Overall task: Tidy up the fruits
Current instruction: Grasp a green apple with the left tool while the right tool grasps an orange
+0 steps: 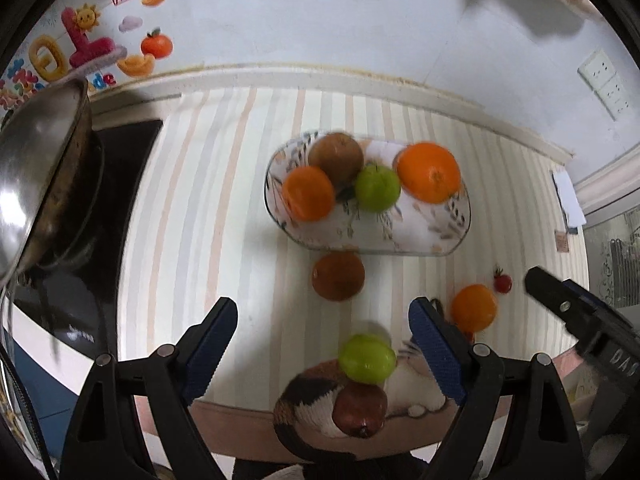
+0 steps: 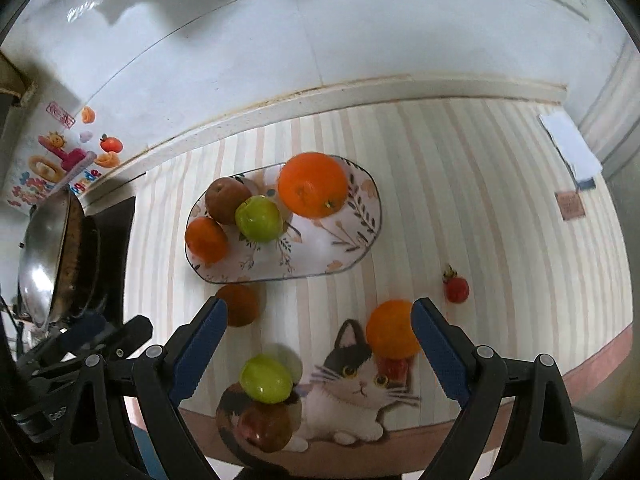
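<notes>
A floral oval plate (image 2: 352,236) sits on my striped counter mat (image 2: 460,200), holding two oranges, a brown fruit and a green one. Loose fruit waits nearer me: a green fruit (image 2: 266,378) at about 6 o'clock from the plate, touching a red apple (image 2: 266,426) just below it; a brown fruit (image 2: 242,304) just off the plate's near rim; a small orange (image 2: 392,330) at 5 o'clock; a tiny red tomato (image 2: 457,288) at 4 o'clock. My right gripper (image 2: 320,344) hovers wide open and empty, the small orange beside its right finger. My left gripper (image 1: 324,340) is open and empty too, above the green fruit. I judge the next step is a pickup: centre the jaws around one fruit, close gently, avoid nudging its neighbours. A wok (image 2: 44,256) stands at 9 o'clock.
</notes>
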A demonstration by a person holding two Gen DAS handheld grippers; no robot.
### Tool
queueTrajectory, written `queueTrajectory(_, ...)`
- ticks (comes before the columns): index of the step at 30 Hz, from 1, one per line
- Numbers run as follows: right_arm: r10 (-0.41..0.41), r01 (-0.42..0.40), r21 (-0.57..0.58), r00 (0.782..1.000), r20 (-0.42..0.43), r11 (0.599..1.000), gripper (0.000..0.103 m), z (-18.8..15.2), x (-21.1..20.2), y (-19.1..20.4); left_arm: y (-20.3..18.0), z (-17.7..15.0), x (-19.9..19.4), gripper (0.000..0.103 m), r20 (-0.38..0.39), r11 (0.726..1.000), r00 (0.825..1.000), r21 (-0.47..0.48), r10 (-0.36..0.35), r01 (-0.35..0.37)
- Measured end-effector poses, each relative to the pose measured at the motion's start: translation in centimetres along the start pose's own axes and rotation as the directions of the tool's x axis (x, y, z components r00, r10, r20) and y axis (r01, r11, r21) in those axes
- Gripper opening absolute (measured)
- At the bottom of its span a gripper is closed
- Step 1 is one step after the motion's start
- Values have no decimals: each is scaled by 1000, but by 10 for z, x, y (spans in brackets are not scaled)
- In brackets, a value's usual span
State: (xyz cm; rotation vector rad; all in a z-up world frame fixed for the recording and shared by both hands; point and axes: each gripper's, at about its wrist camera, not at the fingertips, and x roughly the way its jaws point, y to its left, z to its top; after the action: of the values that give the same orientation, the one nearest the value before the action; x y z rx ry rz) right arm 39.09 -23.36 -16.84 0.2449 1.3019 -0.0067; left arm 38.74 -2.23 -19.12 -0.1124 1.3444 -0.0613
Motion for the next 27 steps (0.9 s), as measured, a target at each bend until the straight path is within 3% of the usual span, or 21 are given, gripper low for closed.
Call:
queueTrajectory(4,-19,20,48,999,-26,999,95,-10,7,-31,-9,-18,34,88,-101,1000,995,12,1,1)
queueTrajectory(8,-39,47,84,995,-94,995,95,-20,34,-62,-22,-34,82,88,-241,999,971,36,-4,13)
queueTrajectory(14,-53,63,59,986,-159,996,95,-24,81,-79,-47,-47,126,88,-323,995,946,90,-10,41)
queueTrajectory(15,-58,68,51,985,-165,996,95,-24,87,-80,-49,-48,131,86,-332,995,943,95,-7,41)
queueTrajectory(18,-80,85,16,979,-188,996,95,-22,108,-77,-57,-50,147,64,-354,993,935,113,11,31)
queueTrajectory(19,-86,89,4,977,-194,996,93,-22,114,-76,-59,-50,151,61,-356,992,934,121,25,20)
queueTrajectory(21,-95,91,-29,973,-209,995,91,-21,124,-70,-63,-51,149,61,-328,991,944,135,33,12)
queueTrajectory(25,-118,101,-82,963,-240,991,69,-21,143,-61,-56,-50,147,61,-305,991,950,133,63,-23)
queueTrajectory(27,-123,102,-105,966,-226,989,69,-20,145,-58,-44,-46,144,61,-294,992,953,117,78,-45)
